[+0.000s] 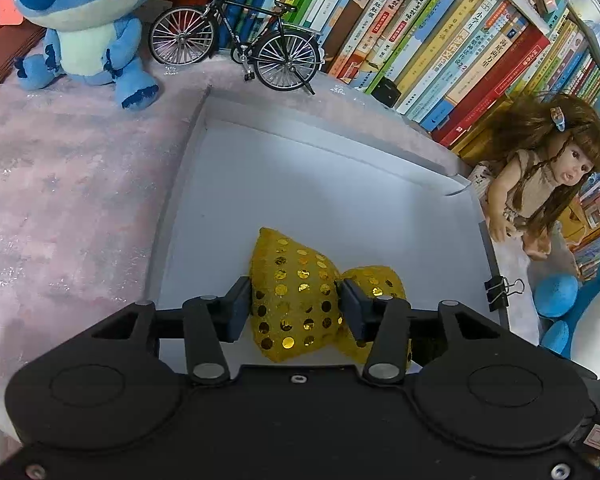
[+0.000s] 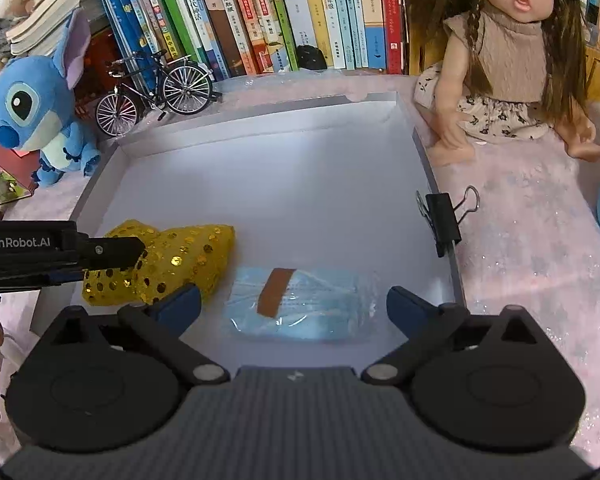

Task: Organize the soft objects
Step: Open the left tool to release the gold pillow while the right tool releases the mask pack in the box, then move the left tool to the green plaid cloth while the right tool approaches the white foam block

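Yellow pouch: your yellow sequinned fabric pouch (image 1: 296, 300) lies on the floor of the shallow white cardboard tray (image 2: 280, 184), at its near left side, so it already sits where the soft things are being gathered.
Mask packet: your clear plastic packet of pale blue face masks with a brown label (image 2: 300, 308) lies flat in the same tray, just beside the pouch and towards the right.
Left fingers: your left gripper (image 1: 296, 300) has its fingers at a narrow gap around the pouch's pinched middle; the pads sit against the fabric on both sides, and you cannot tell from these views whether they press or only touch.
Right fingers: your right gripper (image 2: 294, 300) stands spread wide, one finger on each side of the mask packet and clear of it, holding nothing.
Why so: both soft items rest on the tray floor, so you appear to be at the letting-go stage, not lifting.
Surroundings: the blue plush toy (image 2: 36, 116), the long-haired doll (image 2: 512, 60) and the black model bicycle (image 2: 156, 92) sit outside the tray on the pink sparkly surface (image 2: 532, 240); a black binder clip (image 2: 444, 220) grips the tray's right wall.
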Tool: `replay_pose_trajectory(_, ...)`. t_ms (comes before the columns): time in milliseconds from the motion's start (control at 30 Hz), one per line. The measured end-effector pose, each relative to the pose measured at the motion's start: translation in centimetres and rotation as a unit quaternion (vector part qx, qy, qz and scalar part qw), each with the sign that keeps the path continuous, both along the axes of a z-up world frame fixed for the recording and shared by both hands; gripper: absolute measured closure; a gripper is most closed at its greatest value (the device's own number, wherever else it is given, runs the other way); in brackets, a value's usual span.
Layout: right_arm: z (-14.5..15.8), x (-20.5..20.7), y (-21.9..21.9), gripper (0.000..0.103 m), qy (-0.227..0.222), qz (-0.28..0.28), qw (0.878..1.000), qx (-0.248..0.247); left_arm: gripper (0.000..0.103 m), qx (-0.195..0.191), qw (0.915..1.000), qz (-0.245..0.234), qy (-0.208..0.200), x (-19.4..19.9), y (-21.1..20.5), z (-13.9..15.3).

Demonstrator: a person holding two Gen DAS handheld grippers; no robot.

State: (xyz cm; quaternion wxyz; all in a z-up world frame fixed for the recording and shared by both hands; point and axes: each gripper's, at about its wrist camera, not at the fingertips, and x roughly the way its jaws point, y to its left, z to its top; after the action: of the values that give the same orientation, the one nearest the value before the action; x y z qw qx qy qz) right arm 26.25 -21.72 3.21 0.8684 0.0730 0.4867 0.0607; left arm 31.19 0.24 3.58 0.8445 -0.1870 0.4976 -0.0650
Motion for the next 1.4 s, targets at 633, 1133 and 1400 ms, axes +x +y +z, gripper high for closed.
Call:
replay_pose_trajectory(633, 5.7, -5.0, 0.6, 0.000, -0.102, 0.044, 0.992, -0.055, 0.015, -0.008, 0.9902, -0.055, -0.128, -7.3, 0.7, 6.8)
replay_pose_trajectory(1133, 8.8, -16.7, -0.8, 0.000, -0.253, 0.050, 0.965, -0.047, 0.008, 0.044, 0.9661, -0.091, -0.238, -19.8, 2.2, 6.8)
replay_pose_trajectory(1400, 6.4, -22.5, -0.5, 0.000, -0.311, 0.039, 0.948, -0.044, 0.005, 0.065, 0.9570, -0.098, -0.265, -25.7, 2.3, 4.4)
